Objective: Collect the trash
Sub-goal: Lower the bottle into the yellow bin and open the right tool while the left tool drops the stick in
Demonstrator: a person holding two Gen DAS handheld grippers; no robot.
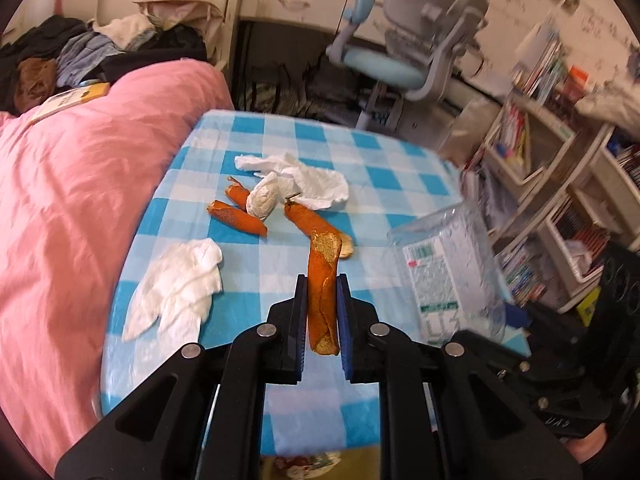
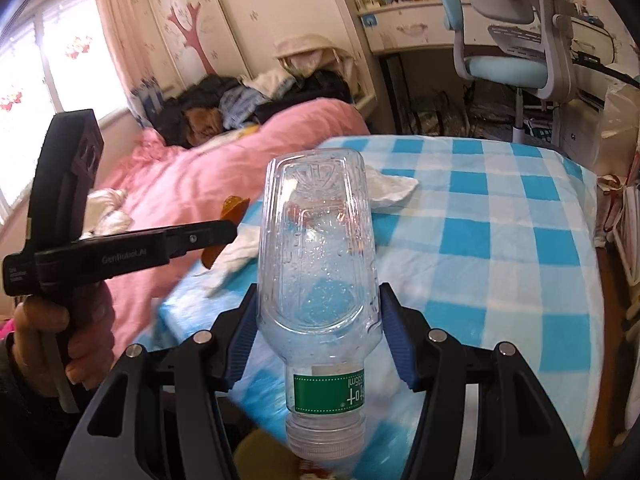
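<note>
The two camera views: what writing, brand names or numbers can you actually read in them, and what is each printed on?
"GenRobot.AI": on the side of the left gripper, seen in the right wrist view.
"550ml", roughly; upside down and partly hidden: on the green label of the plastic bottle.
Small white print at the gripper's rear end: too small to read.
Book spines on the shelves: blurred, unreadable.

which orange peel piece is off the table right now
The long peel strip clamped upright in the left gripper; the other peel pieces lie flat on the checked cloth.
</note>
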